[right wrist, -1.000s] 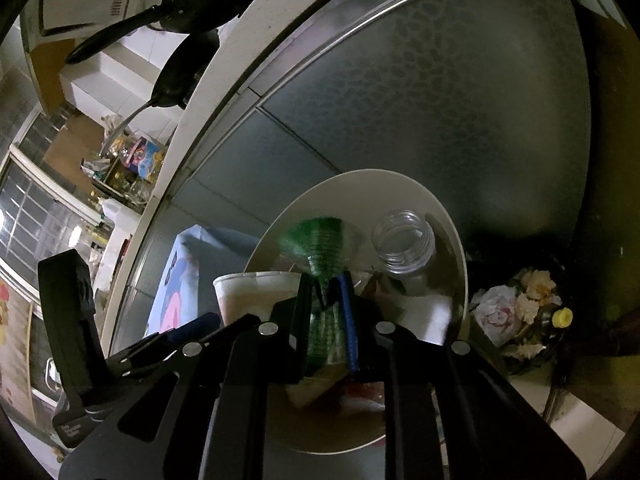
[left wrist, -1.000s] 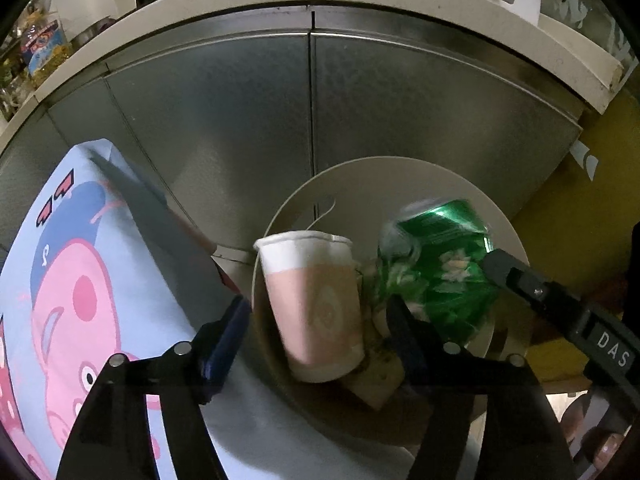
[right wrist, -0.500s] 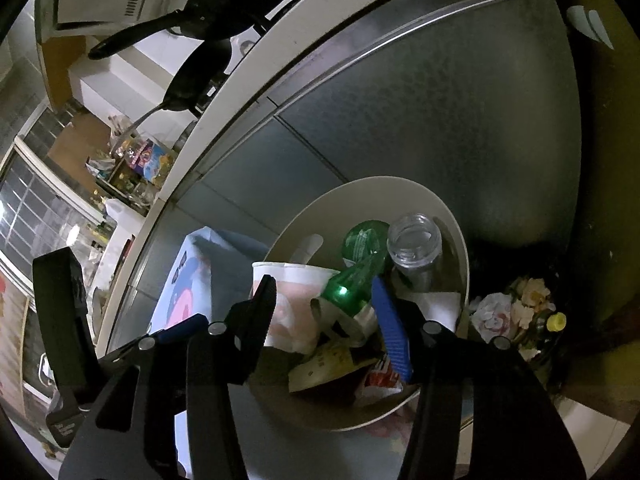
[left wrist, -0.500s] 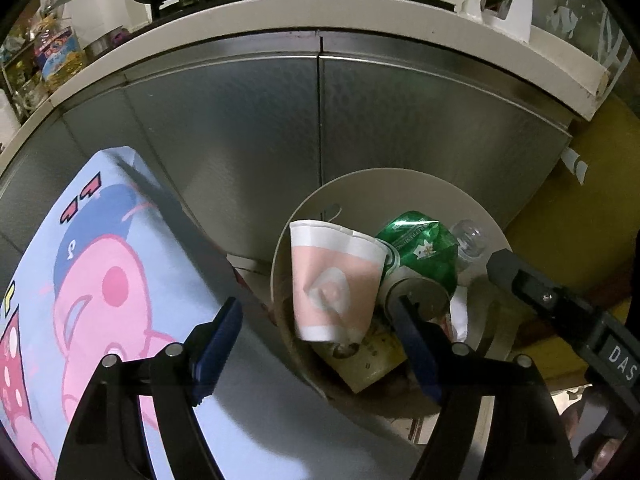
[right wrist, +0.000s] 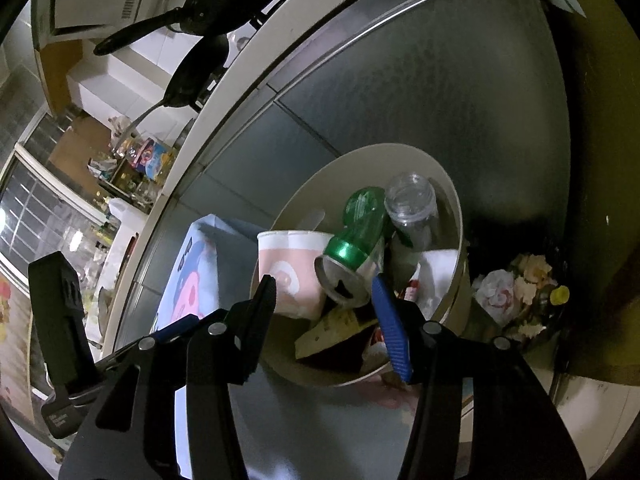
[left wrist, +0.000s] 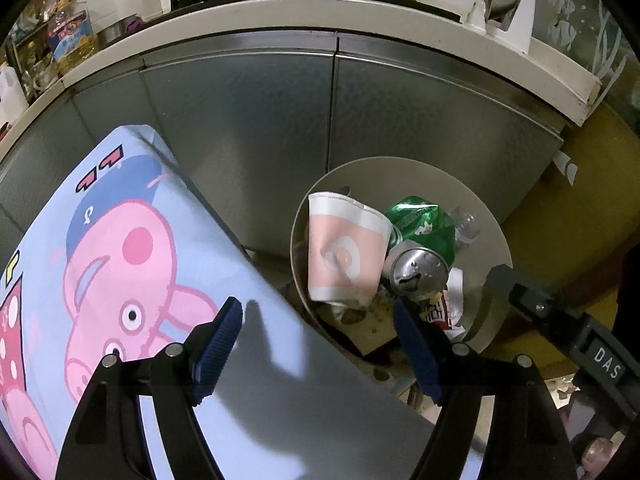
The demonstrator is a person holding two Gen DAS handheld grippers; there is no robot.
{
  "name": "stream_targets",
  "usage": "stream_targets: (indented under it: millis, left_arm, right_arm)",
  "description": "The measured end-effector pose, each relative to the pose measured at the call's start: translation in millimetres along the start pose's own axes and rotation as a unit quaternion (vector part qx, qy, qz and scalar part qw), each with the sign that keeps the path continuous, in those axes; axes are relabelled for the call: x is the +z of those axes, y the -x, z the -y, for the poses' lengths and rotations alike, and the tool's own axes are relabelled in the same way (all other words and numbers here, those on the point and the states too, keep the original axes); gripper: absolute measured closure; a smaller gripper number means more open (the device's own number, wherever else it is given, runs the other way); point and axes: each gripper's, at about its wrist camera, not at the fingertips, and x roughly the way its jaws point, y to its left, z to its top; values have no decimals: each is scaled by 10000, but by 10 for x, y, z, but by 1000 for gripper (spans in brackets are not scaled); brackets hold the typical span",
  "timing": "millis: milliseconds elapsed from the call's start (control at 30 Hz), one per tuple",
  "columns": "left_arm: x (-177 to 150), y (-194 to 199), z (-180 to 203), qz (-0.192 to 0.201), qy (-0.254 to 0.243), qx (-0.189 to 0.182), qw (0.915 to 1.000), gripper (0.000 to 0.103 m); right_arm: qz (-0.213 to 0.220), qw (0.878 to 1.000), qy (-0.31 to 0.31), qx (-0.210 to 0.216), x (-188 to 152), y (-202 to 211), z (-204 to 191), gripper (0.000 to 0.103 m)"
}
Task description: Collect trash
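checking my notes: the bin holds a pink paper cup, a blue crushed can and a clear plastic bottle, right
Not quite: the crushed can is green, not blue, as the right wrist view shows. The pink paper cup and clear plastic bottle do lie in the bin.

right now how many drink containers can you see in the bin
3: a paper cup on the left, a crushed green can beside it, and a clear plastic bottle at the back. More may lie buried.

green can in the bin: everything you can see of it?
The green can is a crushed, dented aluminium drink can, green body with a white pattern and a silver top whose opening is punched in. It lies tilted on the trash inside the round beige bin, top toward the cameras, leaning against the pink paper cup and beside a clear plastic bottle. Neither gripper touches it.
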Motion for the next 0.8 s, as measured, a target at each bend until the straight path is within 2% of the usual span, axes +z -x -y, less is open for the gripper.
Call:
stream_targets:
  millis: [567,800]
  left_arm:
    - [-240,188,-34,83,31,181,9998,26]
    - [-357,399,-58,308,48,298,9991,26]
  right_arm:
    - [-42,9999,125,107,-188,62,-210,53]
    - [300,9978,589,-26,-334,293,-494,53]
